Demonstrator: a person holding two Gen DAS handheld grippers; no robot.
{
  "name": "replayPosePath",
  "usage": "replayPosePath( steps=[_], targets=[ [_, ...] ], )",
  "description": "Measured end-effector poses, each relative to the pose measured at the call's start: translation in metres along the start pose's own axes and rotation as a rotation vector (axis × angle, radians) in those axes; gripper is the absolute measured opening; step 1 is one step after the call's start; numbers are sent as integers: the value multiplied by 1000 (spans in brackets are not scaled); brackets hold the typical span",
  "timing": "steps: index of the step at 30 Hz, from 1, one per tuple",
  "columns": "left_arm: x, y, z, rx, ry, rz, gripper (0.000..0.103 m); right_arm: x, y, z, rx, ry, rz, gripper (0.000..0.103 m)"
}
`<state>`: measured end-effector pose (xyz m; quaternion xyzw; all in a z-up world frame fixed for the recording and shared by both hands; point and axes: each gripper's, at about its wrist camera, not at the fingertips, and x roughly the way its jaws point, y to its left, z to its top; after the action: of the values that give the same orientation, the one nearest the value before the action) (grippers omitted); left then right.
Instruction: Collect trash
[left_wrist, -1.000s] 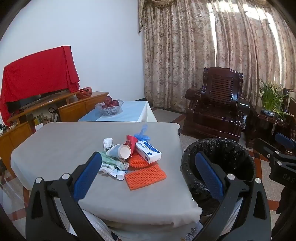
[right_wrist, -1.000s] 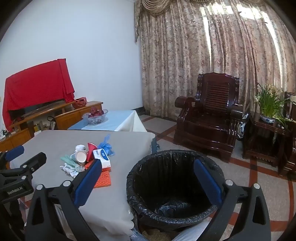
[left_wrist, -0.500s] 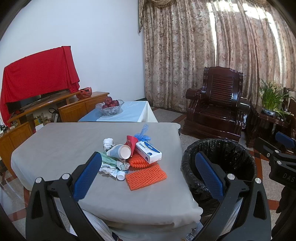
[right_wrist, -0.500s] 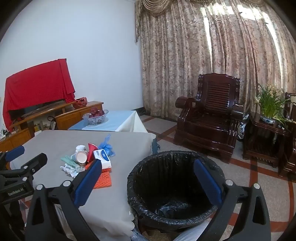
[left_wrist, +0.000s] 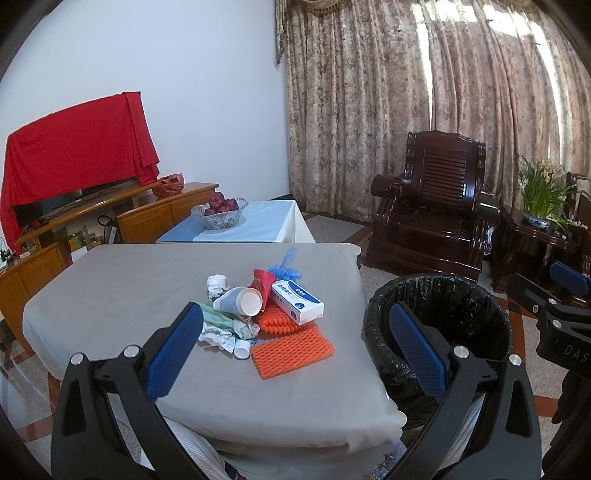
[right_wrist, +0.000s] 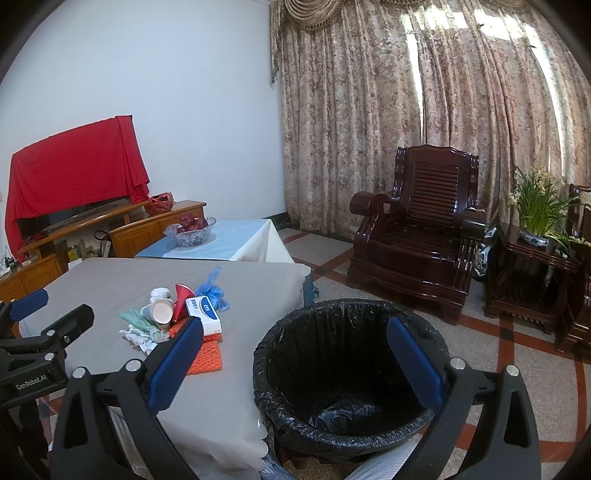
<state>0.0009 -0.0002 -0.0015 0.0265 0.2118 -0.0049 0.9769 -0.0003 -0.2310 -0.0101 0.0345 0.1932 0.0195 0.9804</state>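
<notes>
A pile of trash lies on the grey-covered table (left_wrist: 110, 288): a tipped paper cup (left_wrist: 240, 301), a white and blue box (left_wrist: 297, 301), orange foam netting (left_wrist: 291, 352), crumpled tissue (left_wrist: 218, 338), a red wrapper (left_wrist: 260, 282) and a blue plastic bag (left_wrist: 284, 264). Right of the table stands a bin with a black liner (right_wrist: 351, 373). My left gripper (left_wrist: 295, 343) hangs open in front of the pile, holding nothing. Above the near side of the bin my right gripper (right_wrist: 295, 358) is open and empty.
A second low table (left_wrist: 255, 225) with a glass bowl of red fruit (left_wrist: 219, 212) stands behind. A dark wooden armchair (left_wrist: 436, 218) and a side table with a potted plant (left_wrist: 543, 195) are at the right. A wooden cabinet with red cloth (left_wrist: 74, 147) is at the left.
Both views have shifted only slightly; the pile, the bin and the open grippers stand as before.
</notes>
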Motion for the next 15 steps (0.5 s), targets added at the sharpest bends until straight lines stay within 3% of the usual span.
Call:
replayPosePath(
  steps=[15],
  targets=[
    [10, 13, -4, 0, 4, 0, 98, -2, 3, 0, -1, 4, 0, 97]
  ],
)
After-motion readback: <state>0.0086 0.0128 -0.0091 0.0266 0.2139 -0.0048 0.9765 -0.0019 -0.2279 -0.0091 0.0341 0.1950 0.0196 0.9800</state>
